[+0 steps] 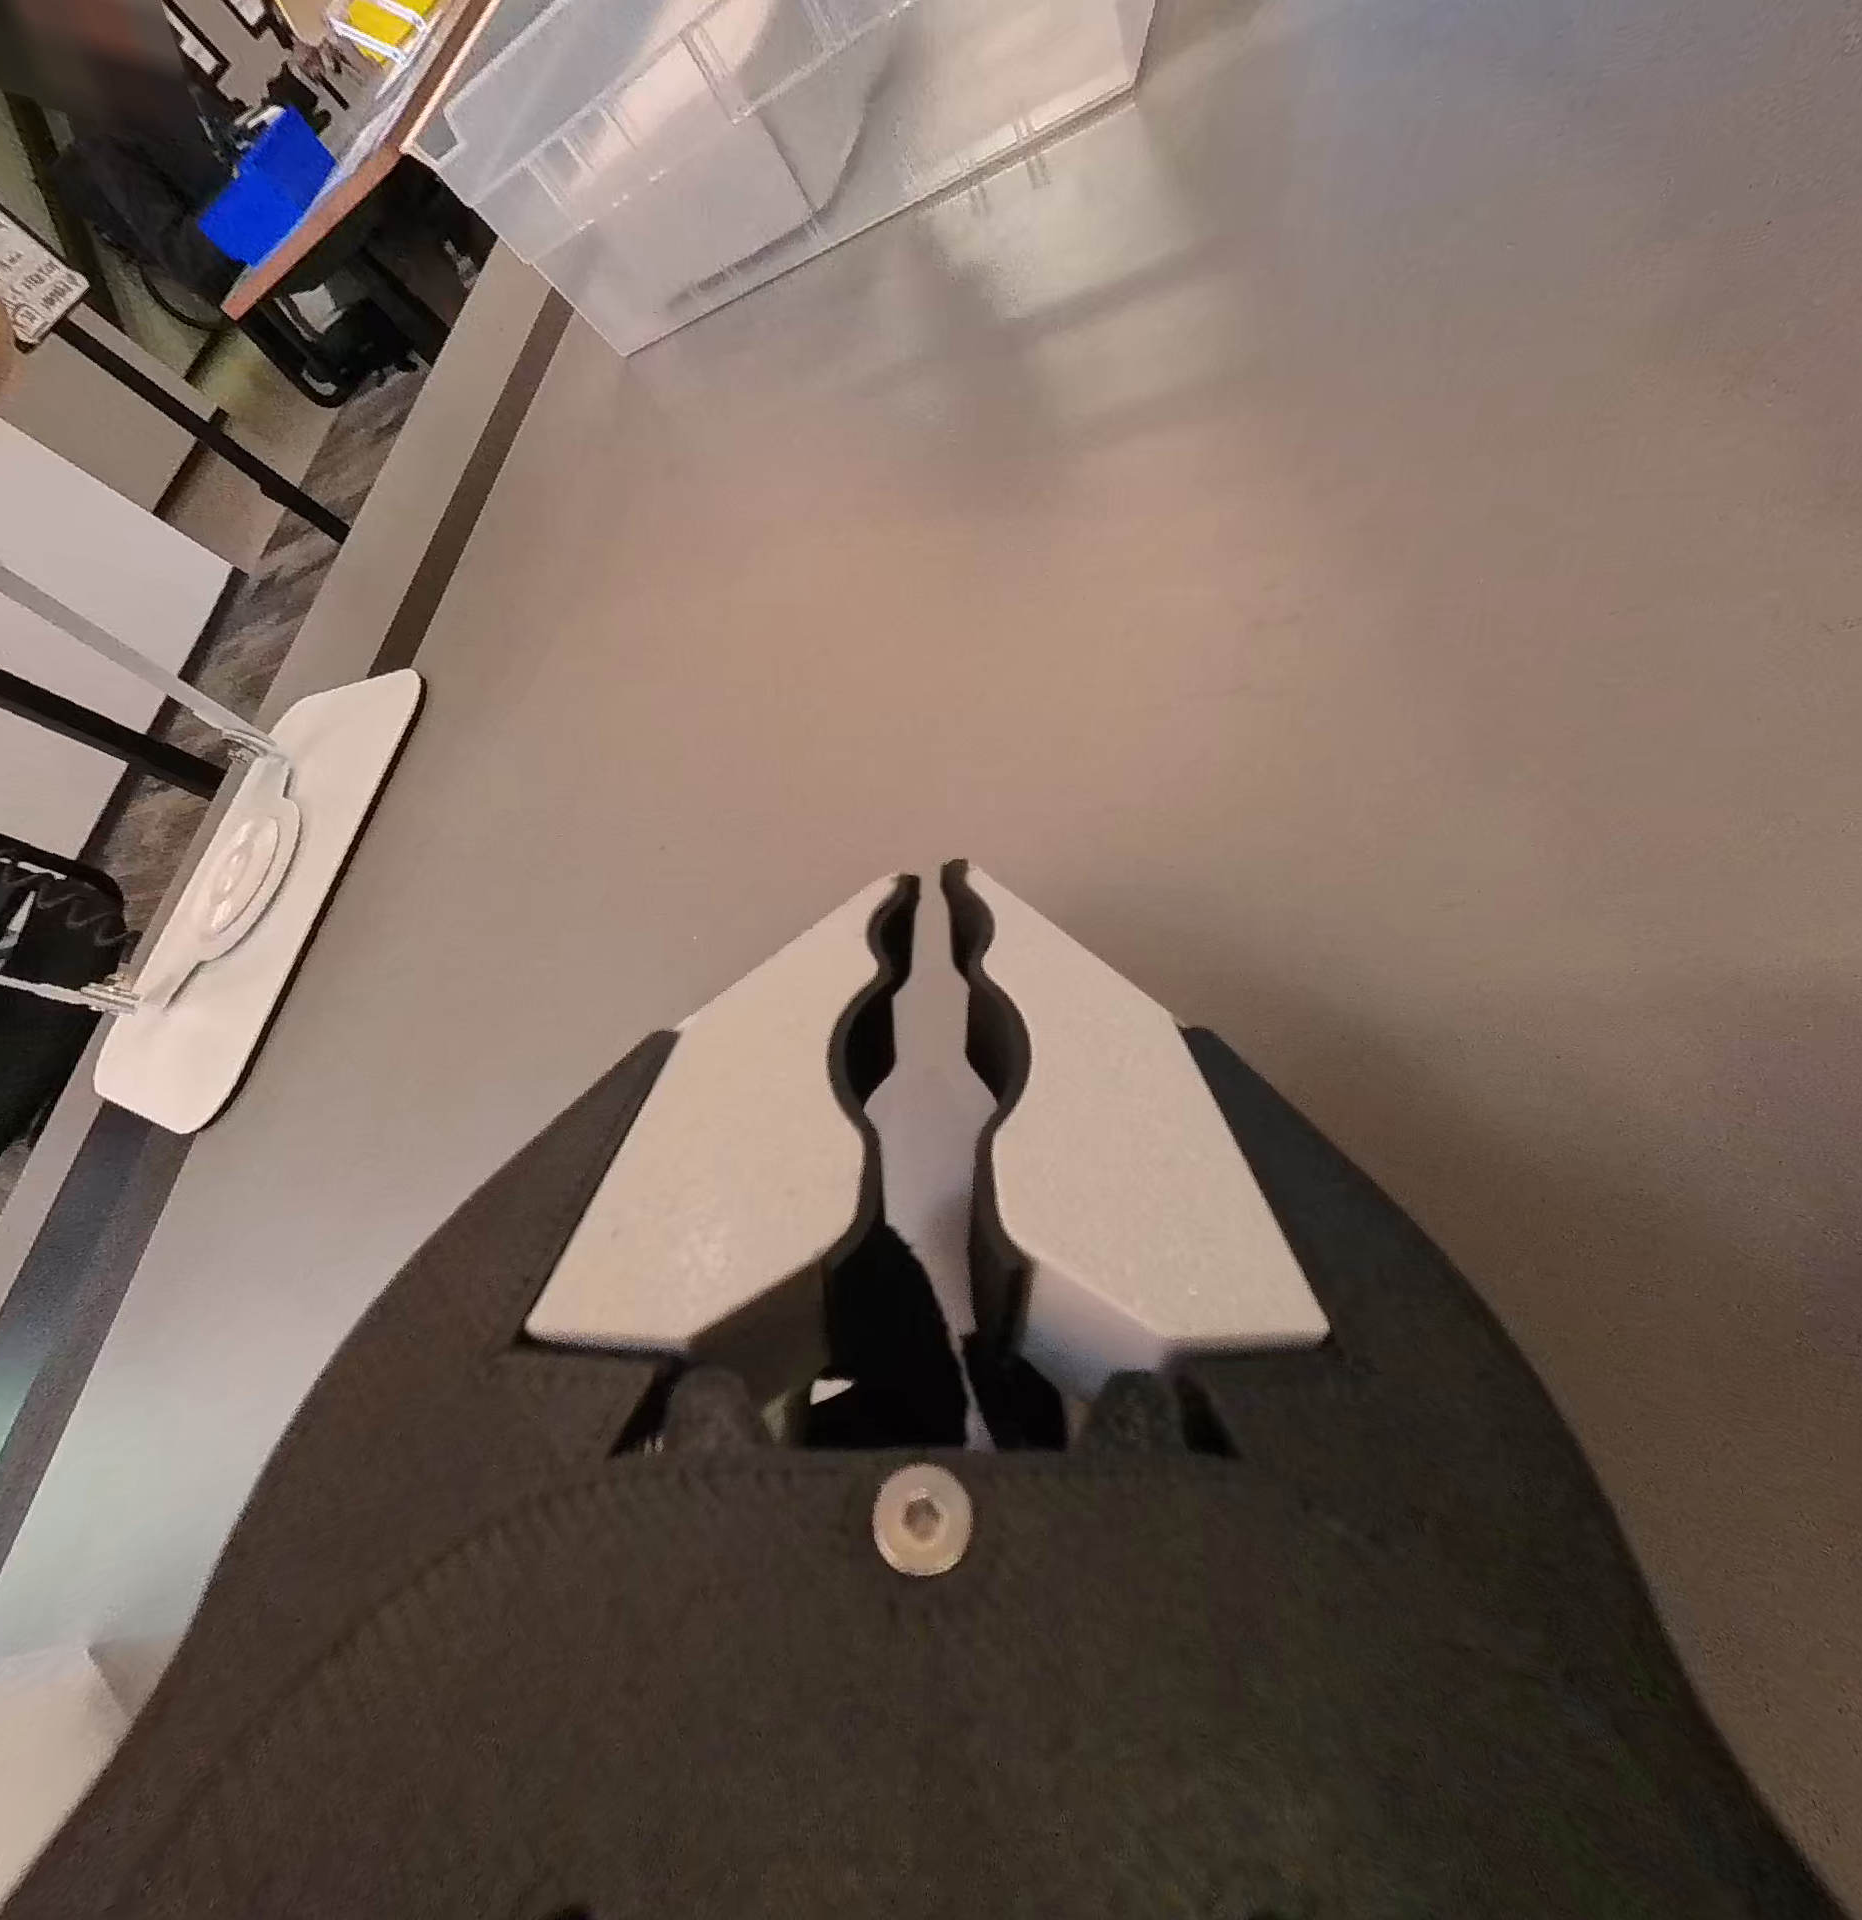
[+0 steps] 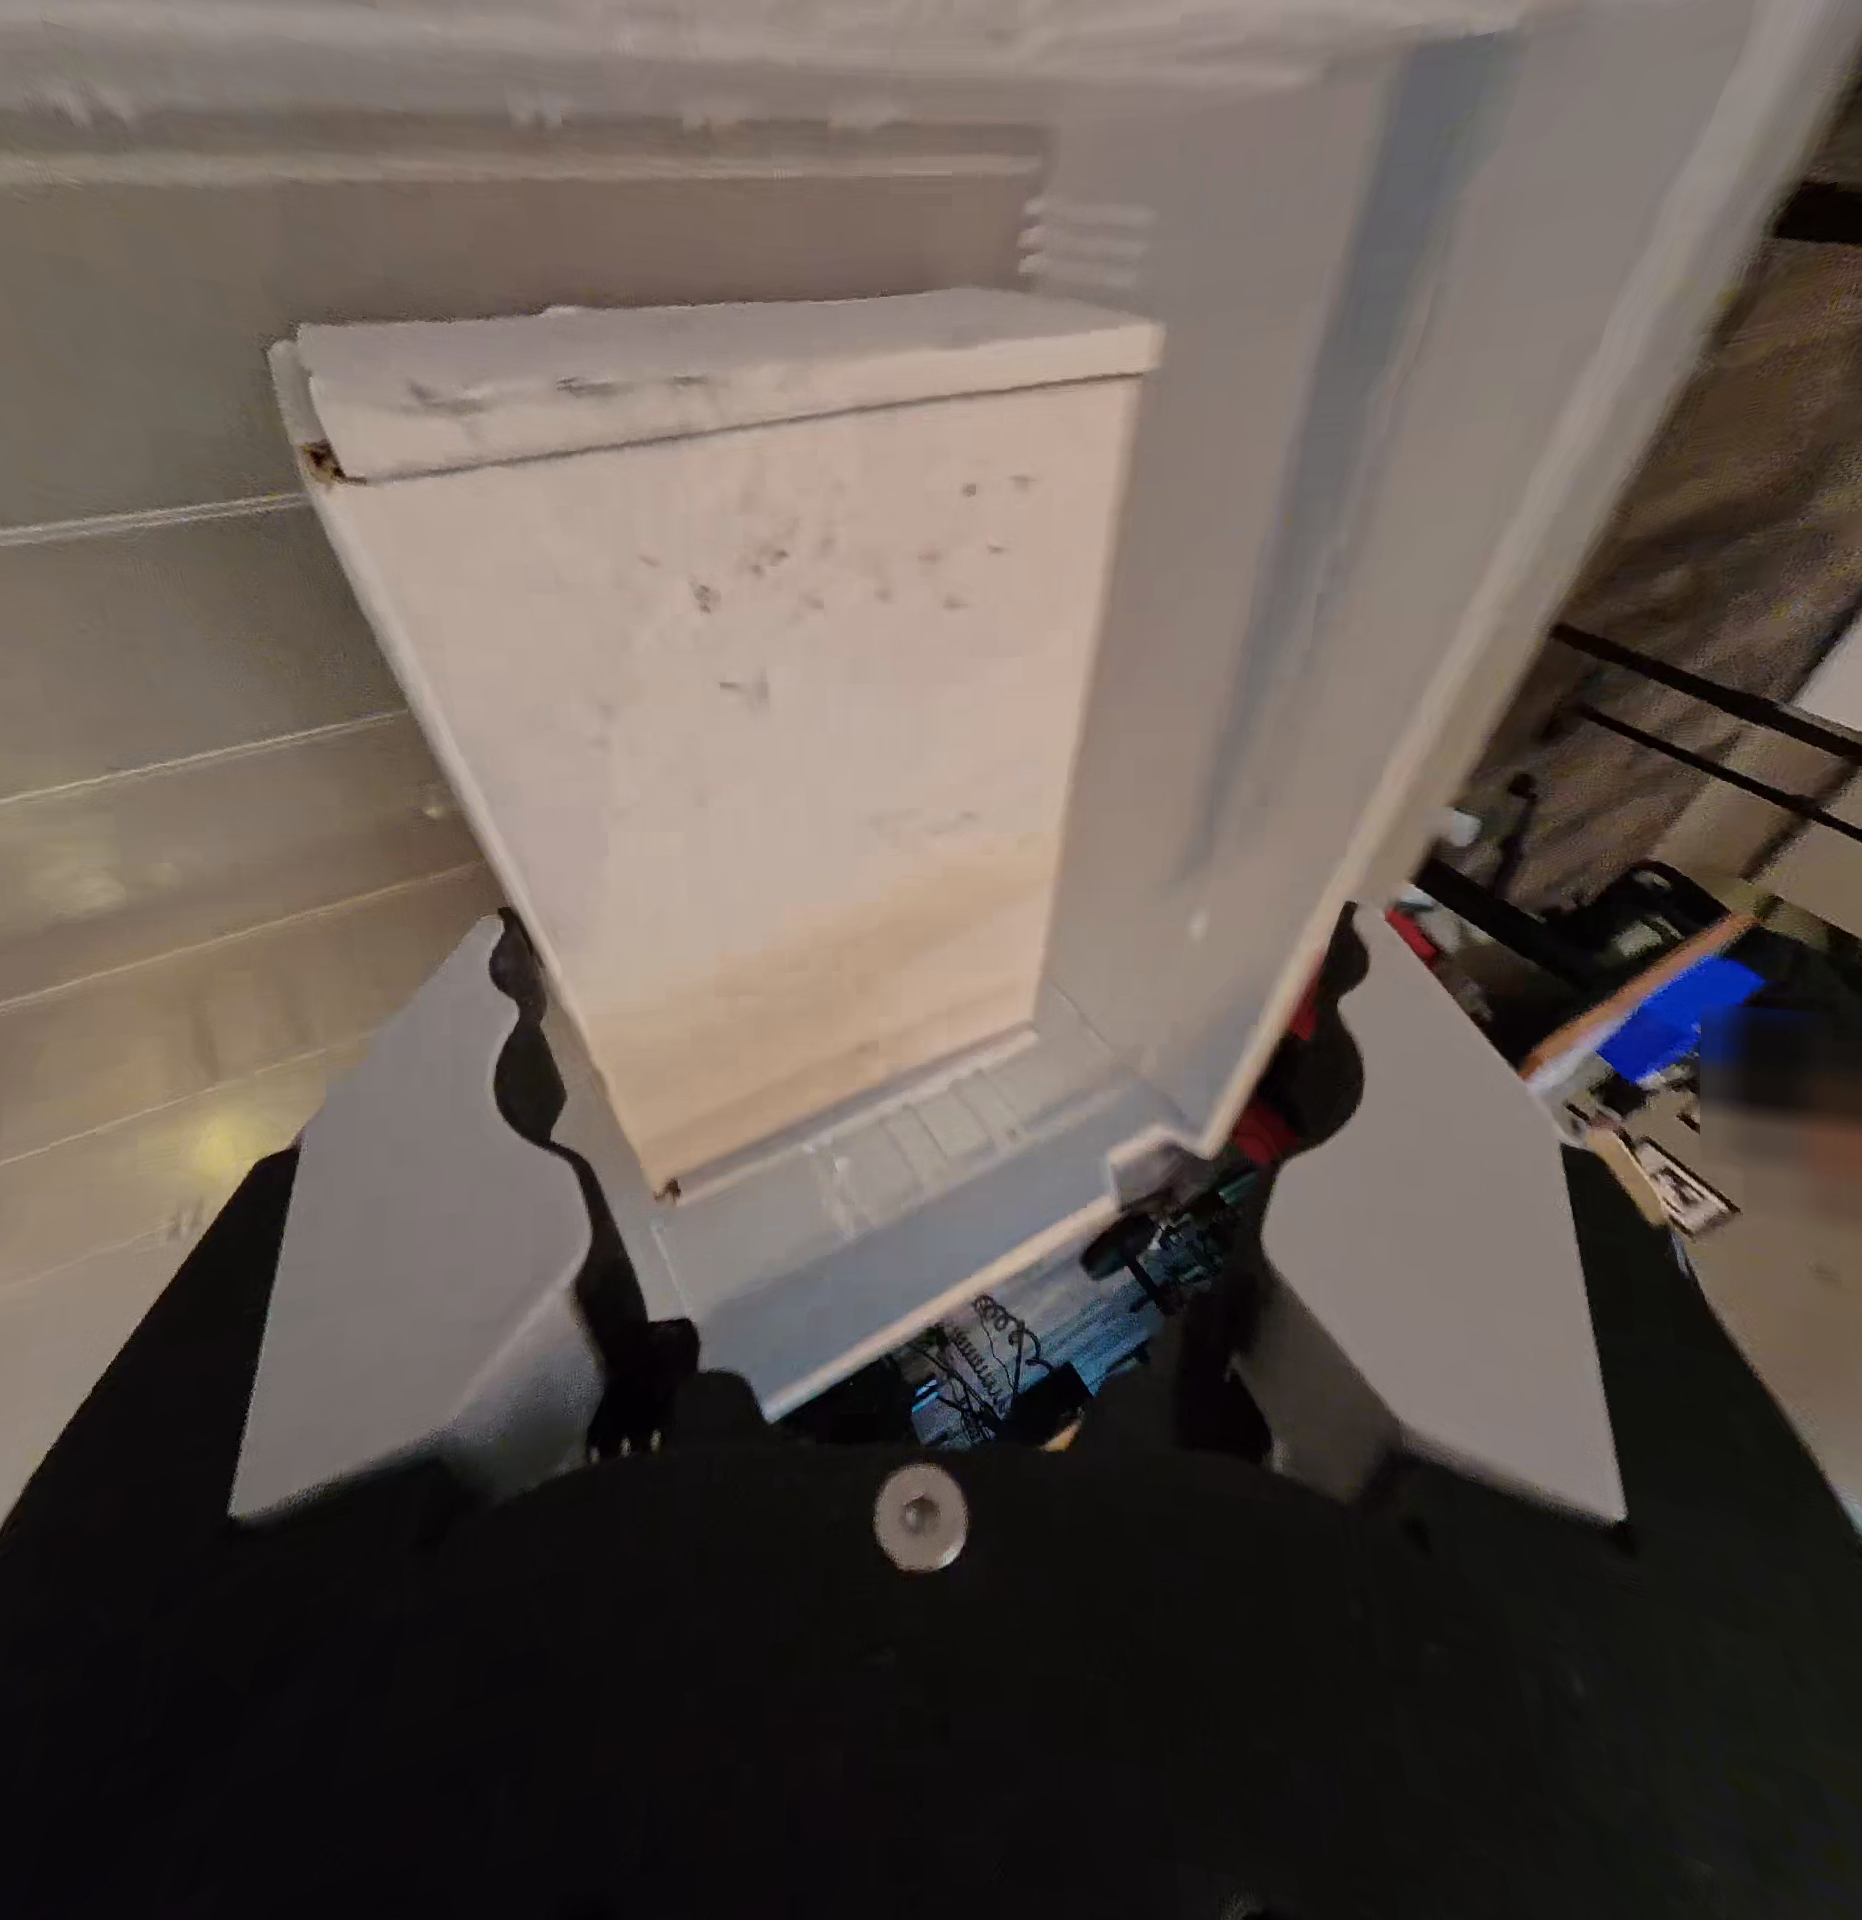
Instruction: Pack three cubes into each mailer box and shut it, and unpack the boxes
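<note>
The left gripper is nearly closed, empty, over the grey table. The right gripper gapes wide around a white mailer box in a clear bin

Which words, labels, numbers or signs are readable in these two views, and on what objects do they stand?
White card at the far left: small print, too skewed to read.
White mailer box: only dark smudges, no writing.
Card with black pattern, right edge: blurred, unreadable.

Clear bin, white mat, blue box
</note>
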A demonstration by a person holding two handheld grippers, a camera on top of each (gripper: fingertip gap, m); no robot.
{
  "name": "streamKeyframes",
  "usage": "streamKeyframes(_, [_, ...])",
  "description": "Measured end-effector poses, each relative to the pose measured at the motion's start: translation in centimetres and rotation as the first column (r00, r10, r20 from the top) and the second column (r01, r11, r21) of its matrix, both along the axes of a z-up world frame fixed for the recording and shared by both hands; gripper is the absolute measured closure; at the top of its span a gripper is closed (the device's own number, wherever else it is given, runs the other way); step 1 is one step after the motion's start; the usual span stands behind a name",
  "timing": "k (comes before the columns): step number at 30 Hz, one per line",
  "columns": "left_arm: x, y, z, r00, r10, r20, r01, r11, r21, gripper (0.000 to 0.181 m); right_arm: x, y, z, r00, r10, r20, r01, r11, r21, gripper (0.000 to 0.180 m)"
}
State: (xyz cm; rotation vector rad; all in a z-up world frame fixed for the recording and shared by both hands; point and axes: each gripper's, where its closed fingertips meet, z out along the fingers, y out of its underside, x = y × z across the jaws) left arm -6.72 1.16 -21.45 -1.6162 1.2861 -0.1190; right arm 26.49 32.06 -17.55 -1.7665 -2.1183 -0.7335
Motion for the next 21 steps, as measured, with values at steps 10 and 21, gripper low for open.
streamKeyframes(10, [0.1,-0.2,4.6,0.999,0.016,0.030,-0.020,0.990,0.143,0.141,-15.6,-14.5,13.1,0.855,0.245,-0.458,-0.099,0.942,0.320,0.074])
streamKeyframes(21, [-20.3,3.7,12.8,0.879,0.322,-0.353,-0.253,0.940,0.228,0.117,-30.6,-25.9,0.8,0.631,0.255,-0.733,-0.336,0.941,0.038,0.085])
